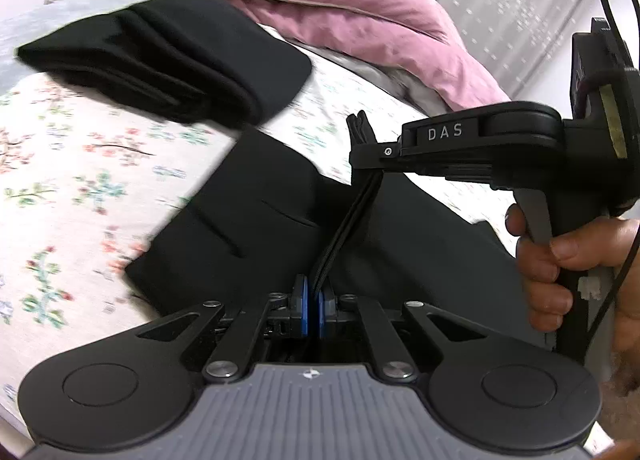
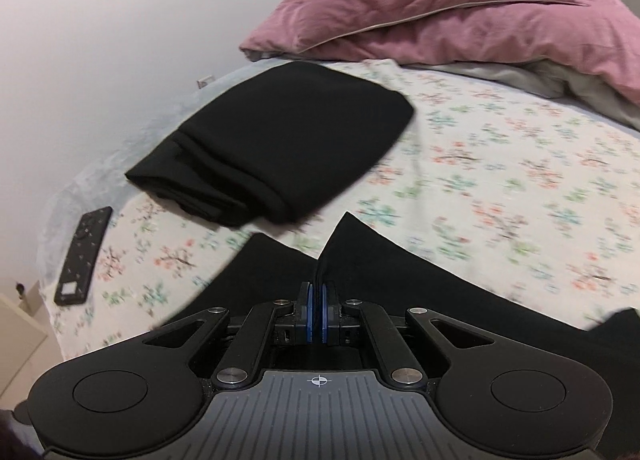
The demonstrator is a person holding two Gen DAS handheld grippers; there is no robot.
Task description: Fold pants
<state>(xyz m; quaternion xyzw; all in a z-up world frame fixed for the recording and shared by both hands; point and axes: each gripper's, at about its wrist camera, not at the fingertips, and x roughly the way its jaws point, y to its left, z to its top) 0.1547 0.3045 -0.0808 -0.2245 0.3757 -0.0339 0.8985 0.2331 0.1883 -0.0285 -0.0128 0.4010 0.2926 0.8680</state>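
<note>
Pants [image 1: 256, 196] pinched by both claws. Left claw [image 1: 313, 298] clamped narrow on a fabric edge. Right claw [image 2: 319, 302] likewise, nearly closed on cloth.

Lighting: soft, even indoor, bright; no hard shadows, no glare. Blur: motion smear on floral sheet [image 2: 500, 164] and folded black cloth [image 1: 168, 60] edges. Fisheye: strong bending, dark corners. Black fabric lacks detail.

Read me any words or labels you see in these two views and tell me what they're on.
"DAS": white letters on the arm of the right hand-held gripper, seen in the left wrist view.
Phone on the bed: a pale patch near its lower end, too small to read.
Nothing else legible.
</note>
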